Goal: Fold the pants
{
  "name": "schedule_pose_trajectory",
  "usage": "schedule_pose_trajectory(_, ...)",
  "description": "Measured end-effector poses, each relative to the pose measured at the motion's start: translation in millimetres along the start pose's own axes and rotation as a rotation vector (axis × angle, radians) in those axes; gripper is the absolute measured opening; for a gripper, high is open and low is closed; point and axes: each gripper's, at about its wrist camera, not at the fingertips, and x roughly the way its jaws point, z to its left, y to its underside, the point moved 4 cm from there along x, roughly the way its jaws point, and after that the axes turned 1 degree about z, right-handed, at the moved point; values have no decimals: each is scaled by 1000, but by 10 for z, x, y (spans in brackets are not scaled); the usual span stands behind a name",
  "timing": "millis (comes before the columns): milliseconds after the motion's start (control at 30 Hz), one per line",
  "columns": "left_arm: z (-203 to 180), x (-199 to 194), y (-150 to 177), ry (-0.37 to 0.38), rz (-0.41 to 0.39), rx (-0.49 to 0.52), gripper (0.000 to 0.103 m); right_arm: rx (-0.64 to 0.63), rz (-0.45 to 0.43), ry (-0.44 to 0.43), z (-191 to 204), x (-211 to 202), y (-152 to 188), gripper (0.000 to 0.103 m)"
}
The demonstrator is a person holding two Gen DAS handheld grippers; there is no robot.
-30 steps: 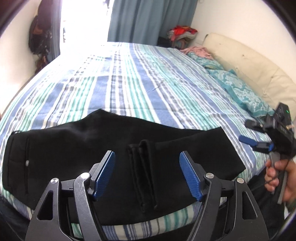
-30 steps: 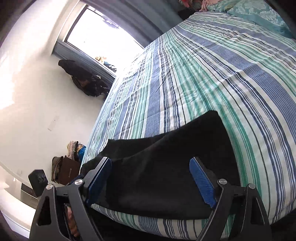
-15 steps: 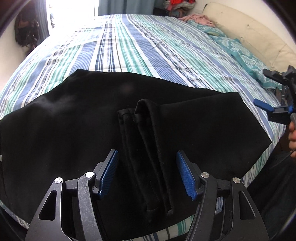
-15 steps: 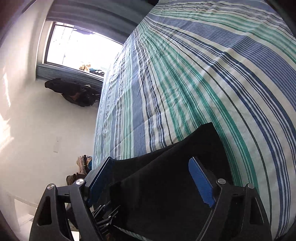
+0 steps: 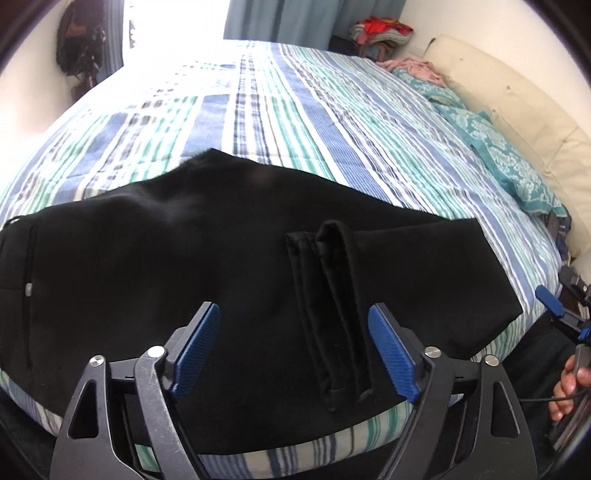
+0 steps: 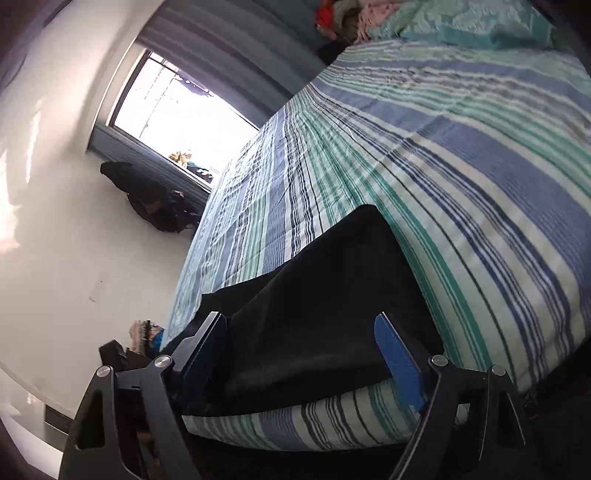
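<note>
Black pants (image 5: 155,258) lie folded across the near edge of a striped bed, waistband at the left, leg hems (image 5: 332,314) doubled back on top near the middle. My left gripper (image 5: 295,347) hovers over the hems with its jaws opening; the pads touch no cloth. In the right wrist view the folded end of the pants (image 6: 325,314) sits at the bed's corner. My right gripper (image 6: 306,354) stands open above that end, gripping nothing. In the left wrist view the right gripper (image 5: 554,306) shows at the far right, held by a hand (image 5: 569,384).
The striped blue, green and white bedspread (image 5: 295,122) stretches beyond the pants. Teal pillows (image 5: 509,162) and a cream headboard (image 5: 517,99) line the right side. Clothes pile (image 5: 380,31) sits at the far corner. A window (image 6: 173,107) and dark bags (image 6: 159,206) stand past the bed.
The left gripper dipped close over the hems, then drew back, and its jaws widened. The right gripper swung back from low over the pants' end toward the bed's corner.
</note>
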Motion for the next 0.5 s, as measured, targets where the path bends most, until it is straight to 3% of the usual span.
schedule_pose_trajectory(100, 335, -85, -28, -41, -19, -63, 91, -125, -21, 76, 184, 18, 9, 83)
schedule_pose_trajectory(200, 716, -18, 32, -69, 14, -165, 91, -217, -33, 152, 228, 31, 28, 83)
schedule_pose_trajectory(300, 937, 31, 81, -105, 32, -221, 91, -232, -25, 179, 196, 81, 42, 83)
schedule_pose_trajectory(500, 1020, 72, 78, -149, 40, -238, 91, -246, -30, 190, 197, 84, 70, 83)
